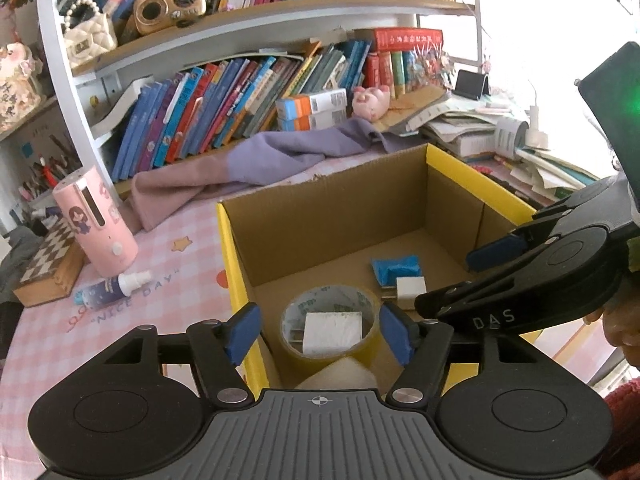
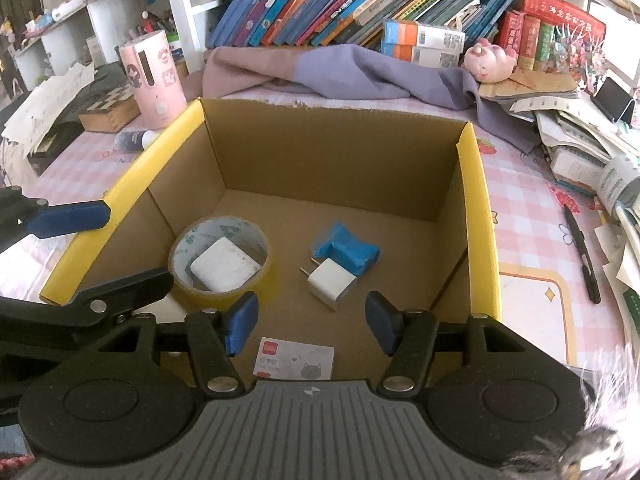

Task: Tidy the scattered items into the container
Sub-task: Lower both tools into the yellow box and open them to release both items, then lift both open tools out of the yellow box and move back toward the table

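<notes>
A cardboard box (image 1: 228, 248) (image 2: 476, 208) with yellow rims stands open on the pink checked tablecloth. On its floor lie a tape roll (image 1: 294, 350) (image 2: 180, 256) with a white block (image 1: 332, 332) (image 2: 224, 266) inside its ring, a white charger plug (image 1: 410, 290) (image 2: 331, 280), a crumpled blue piece (image 1: 396, 268) (image 2: 346, 252) and a white card (image 2: 294, 362). My left gripper (image 1: 319, 332) (image 2: 136, 248) hovers above the tape roll, open, pads clear of it. My right gripper (image 2: 313, 322) (image 1: 450, 282) hangs open over the card and plug, holding nothing.
Left of the box stand a pink cylinder (image 1: 96, 220) (image 2: 154, 80), a small spray bottle (image 1: 112, 286) (image 2: 134, 138) and a chequered wooden case (image 1: 48, 264). A purple cloth (image 2: 360, 72) lies behind. A black pen (image 2: 580, 248) and paper stacks (image 2: 580, 140) sit right.
</notes>
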The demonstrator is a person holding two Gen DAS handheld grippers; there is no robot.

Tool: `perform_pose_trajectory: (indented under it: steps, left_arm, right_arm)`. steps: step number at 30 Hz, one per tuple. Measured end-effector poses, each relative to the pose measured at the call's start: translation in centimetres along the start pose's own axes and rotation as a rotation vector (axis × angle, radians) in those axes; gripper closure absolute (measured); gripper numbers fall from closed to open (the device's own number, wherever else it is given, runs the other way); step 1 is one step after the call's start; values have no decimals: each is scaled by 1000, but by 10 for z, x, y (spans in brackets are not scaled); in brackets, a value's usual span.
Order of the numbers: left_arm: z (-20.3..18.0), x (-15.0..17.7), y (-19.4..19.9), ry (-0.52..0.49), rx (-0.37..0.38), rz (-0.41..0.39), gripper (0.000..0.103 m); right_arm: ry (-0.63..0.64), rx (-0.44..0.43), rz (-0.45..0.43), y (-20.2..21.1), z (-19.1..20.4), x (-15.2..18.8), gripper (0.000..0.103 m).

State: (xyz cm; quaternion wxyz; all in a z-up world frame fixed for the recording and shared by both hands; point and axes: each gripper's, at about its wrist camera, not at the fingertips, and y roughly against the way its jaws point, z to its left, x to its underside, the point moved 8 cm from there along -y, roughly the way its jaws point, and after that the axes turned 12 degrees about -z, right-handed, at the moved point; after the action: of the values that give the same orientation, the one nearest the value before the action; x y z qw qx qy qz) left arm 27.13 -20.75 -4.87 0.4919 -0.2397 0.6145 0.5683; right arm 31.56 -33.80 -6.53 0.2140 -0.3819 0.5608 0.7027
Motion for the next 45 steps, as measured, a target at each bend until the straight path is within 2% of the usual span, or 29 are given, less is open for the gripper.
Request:
perform_pose_trajectory:
  steps: [5,7,26,45]
  left_arm:
    - [6,-4,11,2,-30,-45,22]
    - [8,-5,16,8,-26,-59,22]
    - [18,3,57,-3,31,-142,19]
    - [59,40,134,55,82,-176,19]
  right_arm:
    - [-3,29,-30,8,2,-2,38]
    - [-12,42,-50,13,2,-2,32]
    - [-17,168,-209,62,29,-5,31]
    - [-44,306,-281,121,102,34,31]
